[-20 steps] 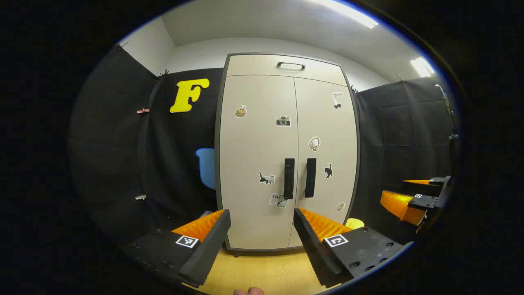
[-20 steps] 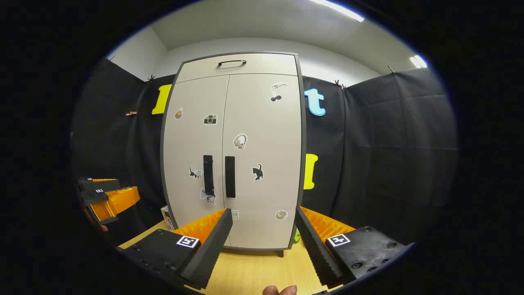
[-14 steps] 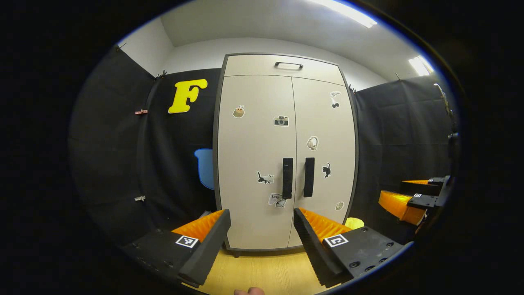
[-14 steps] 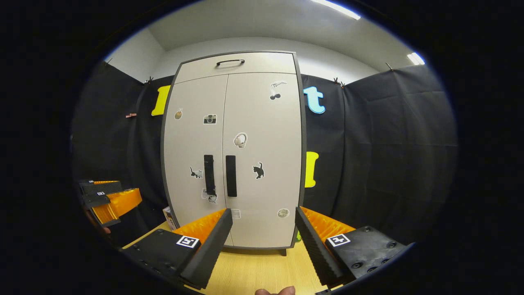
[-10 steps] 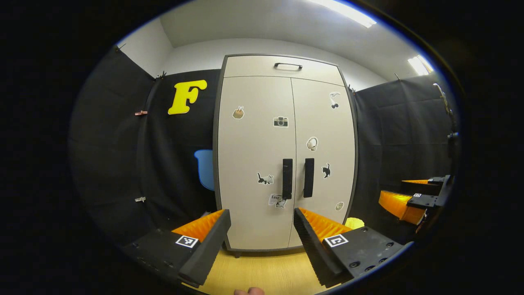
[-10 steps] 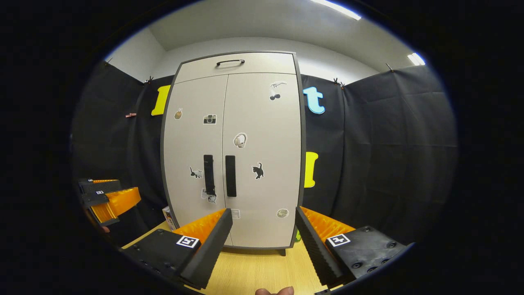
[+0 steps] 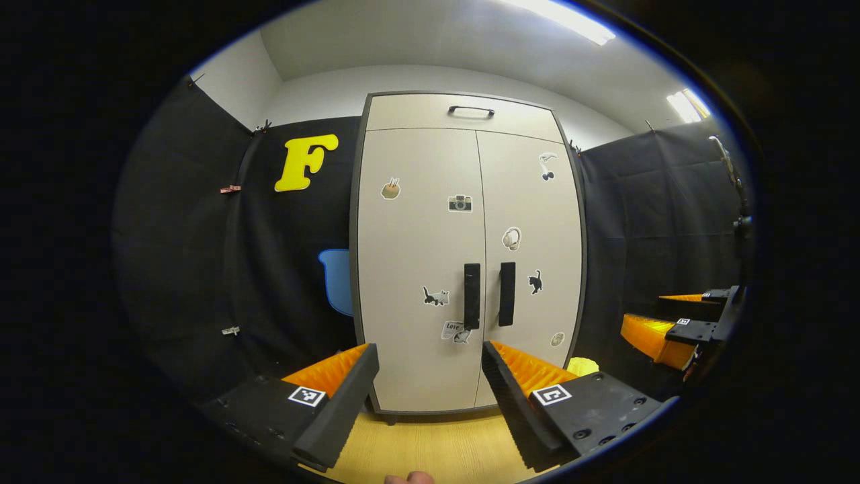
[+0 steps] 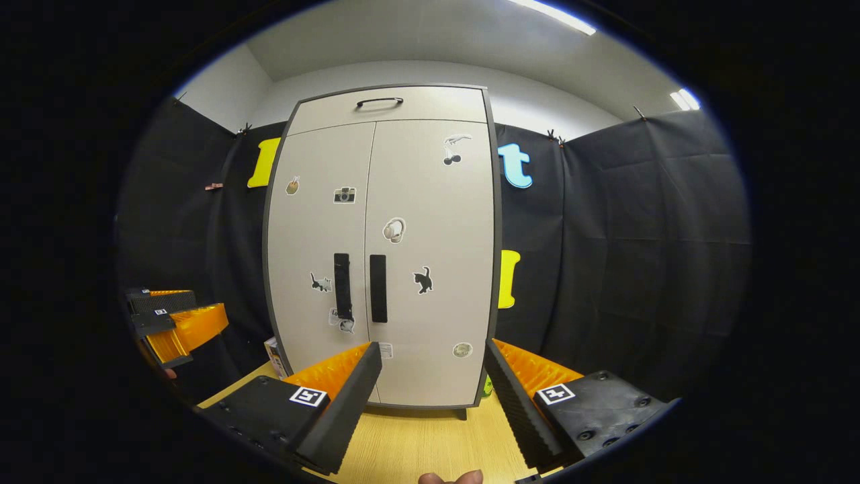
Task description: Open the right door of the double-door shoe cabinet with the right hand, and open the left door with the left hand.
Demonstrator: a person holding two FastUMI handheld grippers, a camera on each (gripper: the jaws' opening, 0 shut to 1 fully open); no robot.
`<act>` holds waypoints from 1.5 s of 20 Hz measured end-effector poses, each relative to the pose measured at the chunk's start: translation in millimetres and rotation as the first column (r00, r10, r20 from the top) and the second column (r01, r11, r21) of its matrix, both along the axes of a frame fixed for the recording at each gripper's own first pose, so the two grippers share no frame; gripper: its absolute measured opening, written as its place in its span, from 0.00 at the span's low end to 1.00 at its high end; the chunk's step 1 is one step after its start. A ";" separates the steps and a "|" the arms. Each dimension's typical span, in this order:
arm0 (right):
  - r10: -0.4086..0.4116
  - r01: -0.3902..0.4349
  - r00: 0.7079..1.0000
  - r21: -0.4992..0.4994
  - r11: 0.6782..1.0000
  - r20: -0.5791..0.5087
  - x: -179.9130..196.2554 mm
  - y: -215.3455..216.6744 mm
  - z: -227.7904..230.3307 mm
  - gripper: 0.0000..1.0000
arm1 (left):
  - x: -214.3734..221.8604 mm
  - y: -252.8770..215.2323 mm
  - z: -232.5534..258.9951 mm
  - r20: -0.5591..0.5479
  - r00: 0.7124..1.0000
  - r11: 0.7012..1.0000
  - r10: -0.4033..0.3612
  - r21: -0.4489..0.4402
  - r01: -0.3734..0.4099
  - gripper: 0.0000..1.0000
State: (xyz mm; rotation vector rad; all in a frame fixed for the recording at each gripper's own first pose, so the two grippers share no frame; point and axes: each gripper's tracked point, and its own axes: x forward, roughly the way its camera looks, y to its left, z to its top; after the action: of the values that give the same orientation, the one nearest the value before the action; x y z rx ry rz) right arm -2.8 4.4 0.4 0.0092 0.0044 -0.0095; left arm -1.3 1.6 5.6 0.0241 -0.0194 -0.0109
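The tall pale-grey double-door shoe cabinet with dark edging (image 7: 463, 269) stands upright on a light wood-grain floor (image 7: 430, 447), backed against the black cloth wall. Both doors are closed. The left door (image 7: 413, 269) and the right door (image 7: 531, 269) meet at a vertical centre seam. Each door carries a black vertical bar handle beside that seam: the left door handle (image 7: 472, 296) and the right door handle (image 7: 506, 294) stand parallel and just apart. Small picture stickers are scattered over both door faces. Above the doors sits a shallow top panel with a black horizontal pull handle (image 7: 471, 109).

In the left gripper view, the left gripper (image 7: 430, 356) is held in front of the cabinet's lower edge, well short of the doors. Its two fingers are spread wide with nothing between them. The right gripper shows at the right edge of this view, also apart from the cabinet.

In the right gripper view, the right gripper (image 8: 433, 356) faces the cabinet (image 8: 383, 255) from the front, level with its lower edge and clear of the right door handle (image 8: 377, 288). Its fingers are spread wide and hold nothing. The left gripper (image 8: 176, 321) shows at the left edge, apart from the cabinet. A fingertip (image 8: 450, 478) shows at the bottom edge.
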 end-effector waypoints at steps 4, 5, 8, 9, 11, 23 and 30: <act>0.009 -0.009 1.000 -0.006 1.000 0.000 12.9 7.8 -0.1 0.97 | 0.8 3.2 -1.0 0.002 1.000 1.000 0.002 0.004 -0.002 0.96; 0.023 -0.023 1.000 -0.007 1.000 0.000 20.2 13.6 0.9 0.97 | 1.2 4.3 -2.0 0.001 1.000 1.000 0.001 0.003 -0.001 0.96; 0.031 -0.031 0.999 -0.002 1.000 0.027 52.2 24.7 9.0 0.97 | 1.1 7.6 -5.6 -0.003 1.000 1.000 0.001 0.003 -0.001 0.96; 0.031 -0.031 0.999 0.007 0.999 0.042 65.6 29.0 12.1 0.97 | 1.3 10.6 -6.8 -0.003 1.000 1.000 0.003 0.005 -0.003 0.96; 0.051 -0.052 0.997 0.028 0.998 0.056 91.6 42.9 14.3 0.99 | 1.7 14.2 -9.4 -0.005 1.000 1.000 0.007 0.004 -0.007 0.96; 0.048 -0.048 0.999 0.016 0.999 0.007 232.1 93.9 -9.6 0.98 | 15.5 39.3 -25.8 -0.036 0.999 0.999 0.034 -0.010 -0.035 0.96; 0.041 -0.040 0.999 0.032 0.999 -0.034 266.5 101.0 -29.0 0.83 | 19.3 50.2 -33.7 -0.051 0.997 0.998 0.053 -0.020 -0.054 0.96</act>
State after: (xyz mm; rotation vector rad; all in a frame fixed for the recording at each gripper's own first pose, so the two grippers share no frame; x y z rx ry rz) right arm 263.7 105.4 -28.6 0.0407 0.0390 0.0306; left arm 18.0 51.8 -28.1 0.0032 0.0316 0.0425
